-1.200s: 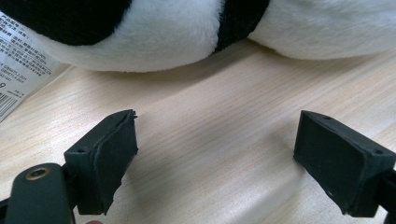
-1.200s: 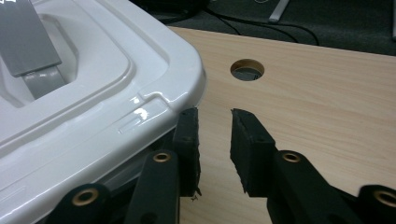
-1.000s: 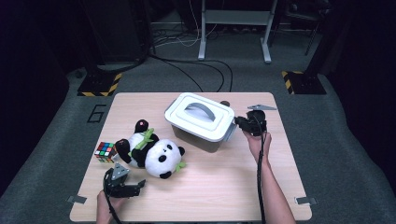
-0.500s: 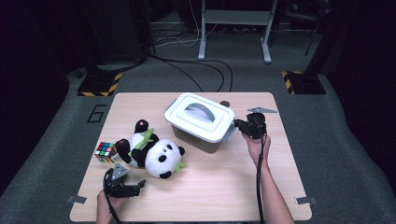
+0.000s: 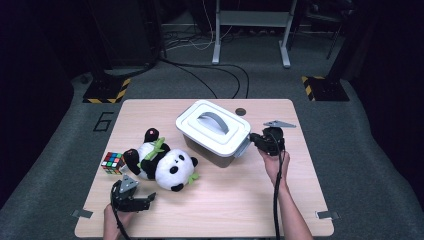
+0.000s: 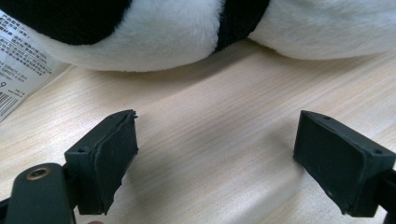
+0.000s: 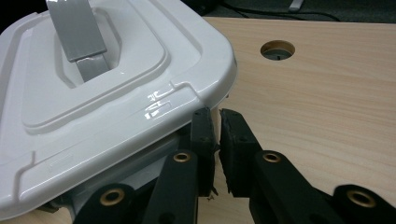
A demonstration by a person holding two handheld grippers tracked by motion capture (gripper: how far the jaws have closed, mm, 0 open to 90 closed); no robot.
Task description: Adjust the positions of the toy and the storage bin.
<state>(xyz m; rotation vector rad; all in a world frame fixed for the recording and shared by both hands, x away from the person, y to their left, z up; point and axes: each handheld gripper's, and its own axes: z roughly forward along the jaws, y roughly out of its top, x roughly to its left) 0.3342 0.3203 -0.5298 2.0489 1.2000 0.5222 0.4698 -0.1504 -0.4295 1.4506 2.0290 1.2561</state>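
Observation:
A white box (image 5: 212,132) with a grey handle (image 5: 214,120) on its lid stands mid-table. My right gripper (image 5: 254,140) is at the box's right end, shut. In the right gripper view its tips (image 7: 218,122) sit just below the lid's rim (image 7: 187,100) at a corner, with nothing visible between them. A panda plush (image 5: 161,162) lies left of the box. My left gripper (image 5: 144,199) rests on the table just in front of the panda, open. Bare wood lies between its pads (image 6: 109,156), and the panda's body (image 6: 154,42) is a short way ahead.
A colour cube (image 5: 113,162) sits left of the panda. A paper tag (image 6: 18,60) hangs off the plush. A round hole (image 5: 241,111) is in the tabletop behind the box. Bare table (image 5: 235,200) stretches across the front and right.
My right gripper has edged in towards the box's right end. The left gripper, the panda and the cube have stayed put.

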